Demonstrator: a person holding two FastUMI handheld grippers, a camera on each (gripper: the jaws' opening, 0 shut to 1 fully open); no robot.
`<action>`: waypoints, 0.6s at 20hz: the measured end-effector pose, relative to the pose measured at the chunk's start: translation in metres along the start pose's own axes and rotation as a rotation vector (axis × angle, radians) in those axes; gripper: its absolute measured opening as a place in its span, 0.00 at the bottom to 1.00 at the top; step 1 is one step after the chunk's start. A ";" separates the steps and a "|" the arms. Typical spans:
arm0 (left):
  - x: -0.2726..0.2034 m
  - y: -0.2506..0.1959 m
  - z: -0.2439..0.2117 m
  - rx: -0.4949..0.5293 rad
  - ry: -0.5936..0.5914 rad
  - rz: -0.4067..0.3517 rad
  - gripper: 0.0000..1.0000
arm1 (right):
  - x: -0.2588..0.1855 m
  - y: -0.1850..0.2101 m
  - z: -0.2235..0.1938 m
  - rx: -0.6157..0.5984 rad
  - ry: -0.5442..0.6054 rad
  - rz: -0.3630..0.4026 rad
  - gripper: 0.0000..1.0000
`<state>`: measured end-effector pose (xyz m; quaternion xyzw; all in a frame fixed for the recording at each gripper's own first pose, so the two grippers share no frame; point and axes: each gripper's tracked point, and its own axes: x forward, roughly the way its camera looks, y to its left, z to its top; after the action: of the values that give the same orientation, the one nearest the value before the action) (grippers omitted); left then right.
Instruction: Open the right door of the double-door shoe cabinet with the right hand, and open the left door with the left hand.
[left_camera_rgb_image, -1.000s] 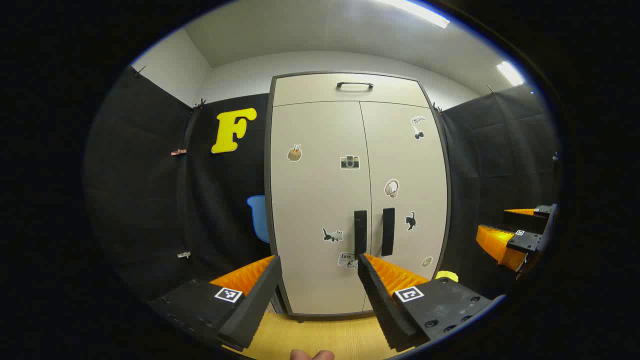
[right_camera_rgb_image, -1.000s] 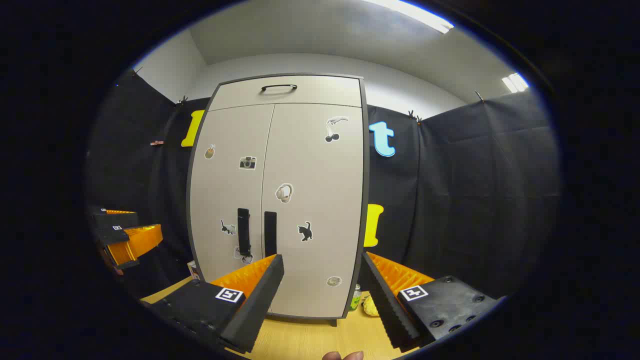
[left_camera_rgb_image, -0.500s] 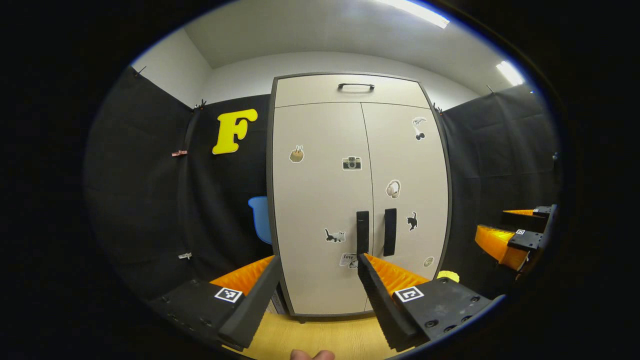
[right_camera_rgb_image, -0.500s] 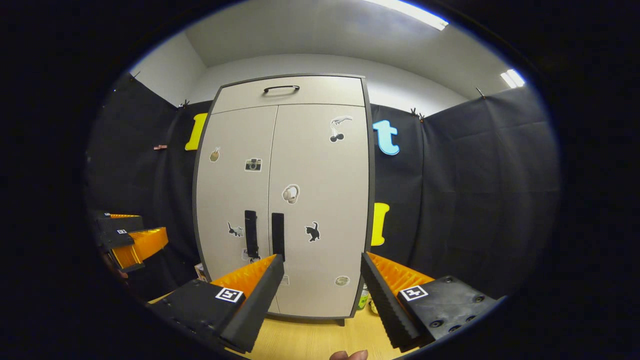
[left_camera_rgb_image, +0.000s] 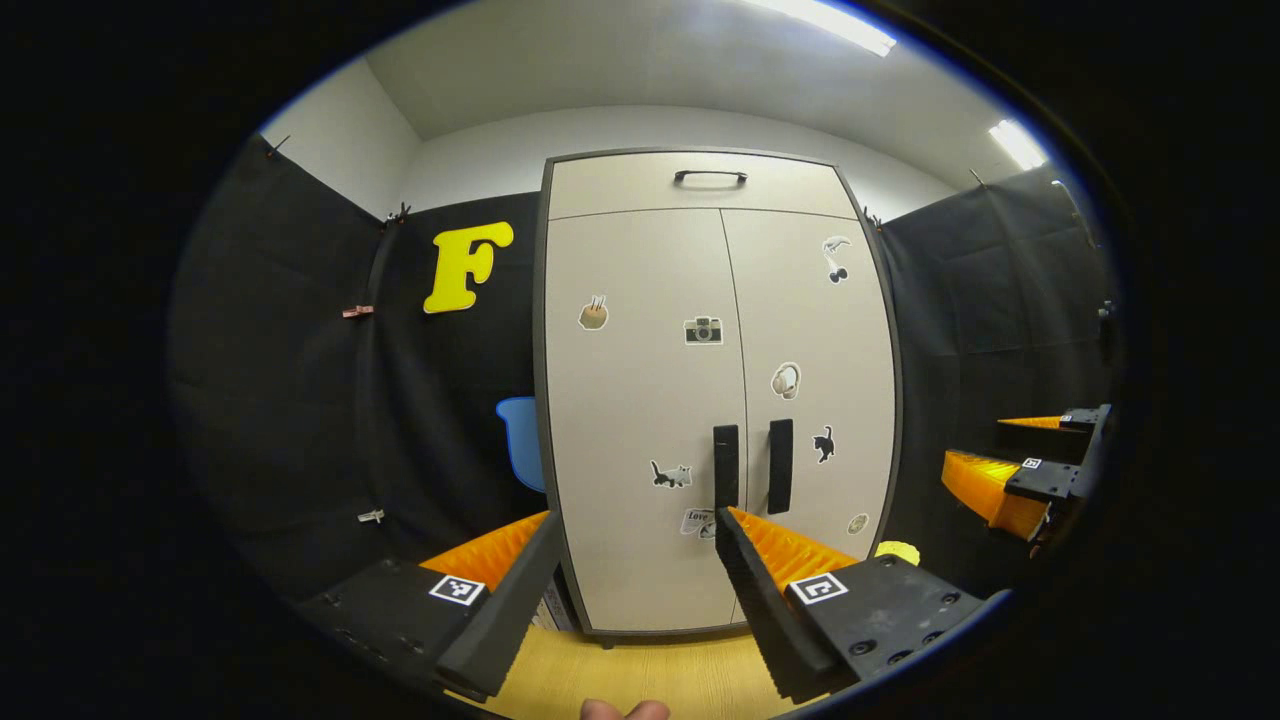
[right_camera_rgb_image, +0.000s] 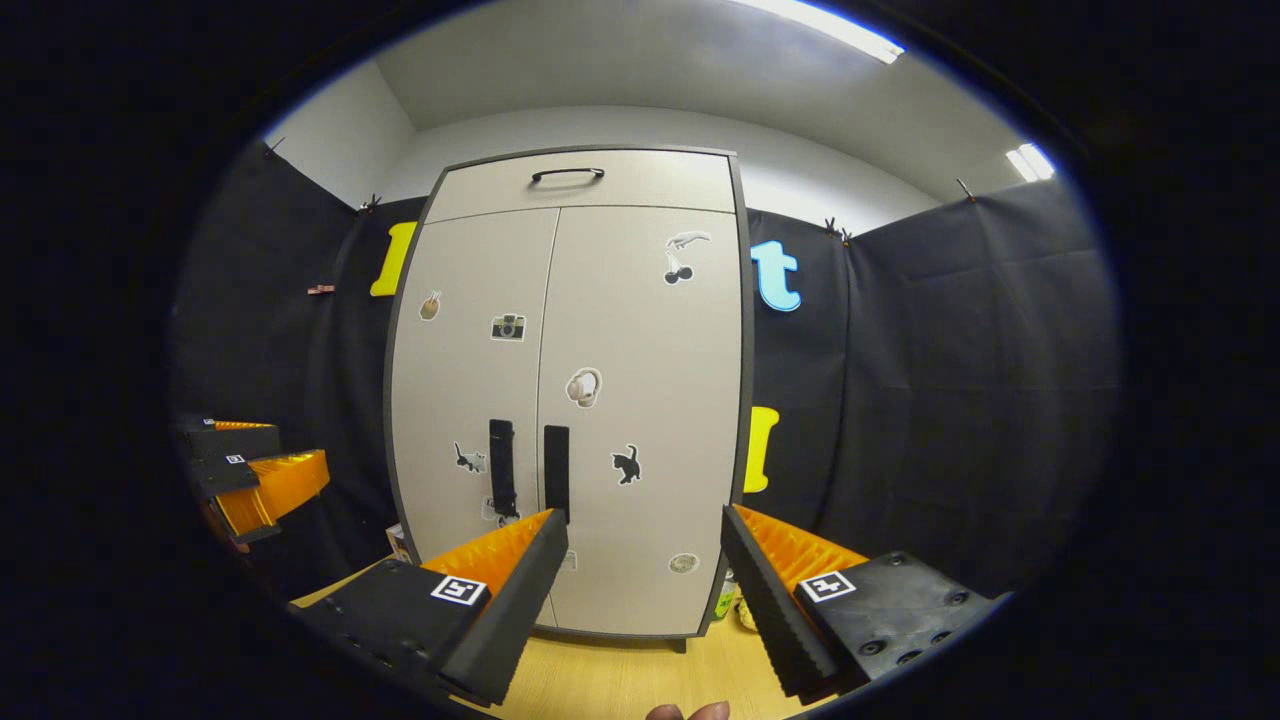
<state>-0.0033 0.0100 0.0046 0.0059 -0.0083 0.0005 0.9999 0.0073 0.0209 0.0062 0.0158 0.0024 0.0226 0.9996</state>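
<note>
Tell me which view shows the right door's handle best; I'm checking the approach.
The left gripper view: the right door's handle stands fully clear beside its own claw. In the right gripper view, the same handle's lower end is overlapped by that claw's finger.

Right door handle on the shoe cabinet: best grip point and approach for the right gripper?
Probably the middle of the right door handle, approached straight from the front. It is a narrow upright bar beside the centre seam, so the open right gripper should straddle it sideways, clear of the left door handle.
</note>
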 end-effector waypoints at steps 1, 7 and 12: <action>0.000 0.003 0.001 -0.002 -0.001 0.003 0.95 | 0.005 0.004 0.002 0.009 -0.002 0.007 0.97; 0.004 0.012 -0.005 0.006 0.015 0.003 0.95 | 0.052 0.038 -0.001 0.023 0.010 0.053 0.97; 0.009 0.019 -0.012 0.009 0.026 -0.008 0.95 | 0.108 0.074 -0.013 0.009 0.014 0.090 0.98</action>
<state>0.0055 0.0292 -0.0069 0.0104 0.0049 -0.0034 0.9999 0.1114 0.1001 -0.0050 0.0203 0.0088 0.0676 0.9975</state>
